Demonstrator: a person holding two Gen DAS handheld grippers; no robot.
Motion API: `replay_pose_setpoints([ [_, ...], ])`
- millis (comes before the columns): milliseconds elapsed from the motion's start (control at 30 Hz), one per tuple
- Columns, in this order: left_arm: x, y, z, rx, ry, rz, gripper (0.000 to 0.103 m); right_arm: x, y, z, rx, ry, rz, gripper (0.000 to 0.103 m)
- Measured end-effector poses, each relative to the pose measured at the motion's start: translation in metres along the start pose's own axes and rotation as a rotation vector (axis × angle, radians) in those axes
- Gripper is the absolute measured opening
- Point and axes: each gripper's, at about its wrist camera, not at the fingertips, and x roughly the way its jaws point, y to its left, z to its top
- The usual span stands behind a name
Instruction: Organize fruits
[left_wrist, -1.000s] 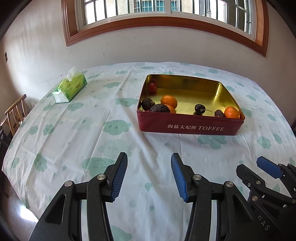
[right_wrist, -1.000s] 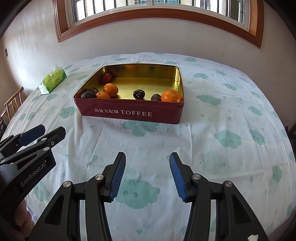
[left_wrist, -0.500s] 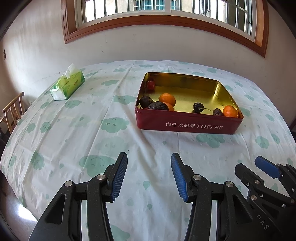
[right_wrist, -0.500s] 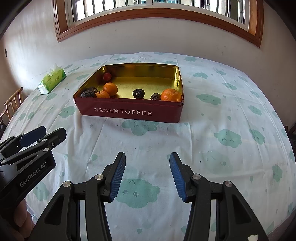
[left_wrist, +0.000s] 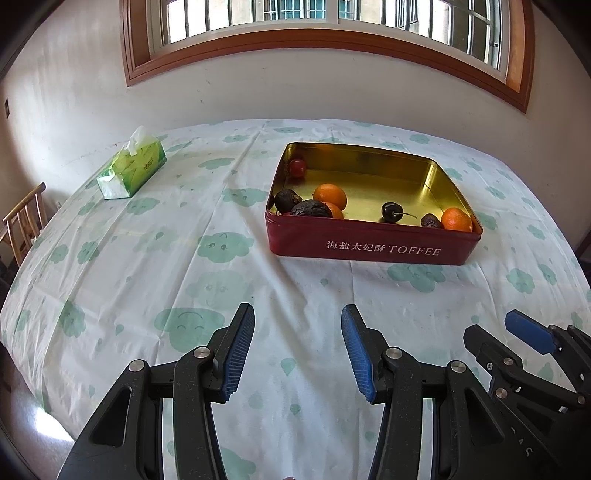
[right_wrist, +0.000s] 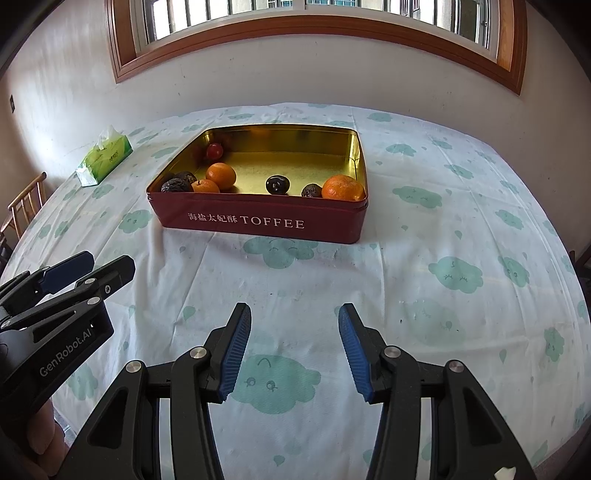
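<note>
Both views have drawn slightly back from the tin (left_wrist: 373, 247) since the earlier frames, so it sits a little farther up the table (left_wrist: 147, 258); nothing inside it has shifted. Left gripper (left_wrist: 297, 350) and right gripper (right_wrist: 294, 349) hover near the tin's printed front wall, jaws wide and empty. All the fruit lies in the tin: a red one (right_wrist: 214, 150) in its far left corner, two dark wrinkled ones (right_wrist: 179, 181) and two oranges (right_wrist: 221, 175) at its front left, a dark cherry (right_wrist: 277, 184) mid-front, and a small dark piece (right_wrist: 312, 190) touching a larger orange (right_wrist: 343, 187) in its front right corner. A tissue box (left_wrist: 131, 168) stands well left of the tin. The likely risks: round fruit rolling out of the jaws on the smooth gold floor, soft wrinkled fruit being crushed, or a finger catching the tin's wall and dragging it across the cloth.
</note>
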Motion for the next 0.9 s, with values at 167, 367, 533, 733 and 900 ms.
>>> replay_pose_setpoints([
  [167,-0.0001,0.0006,-0.0002,0.0,0.0,0.0,0.05,-0.0001,0.0002,-0.0013,-0.001,0.0,0.001,0.047],
  [367,0.0,0.0009,-0.0004,0.001,0.002,0.0,0.05,0.0011,0.0005,-0.0016,-0.001,0.003,-0.001,0.047],
  [533,-0.0004,0.0015,-0.0008,0.0,0.003,-0.002,0.05,0.0013,0.0005,-0.0013,-0.001,0.003,0.0,0.047],
  [733,-0.0003,0.001,-0.0008,0.002,0.003,-0.002,0.05,0.0013,0.0003,-0.0011,-0.002,0.003,-0.002,0.047],
  [900,-0.0001,0.0013,-0.0012,0.002,0.005,-0.003,0.05,0.0012,0.0003,-0.0008,-0.001,0.004,-0.001,0.047],
])
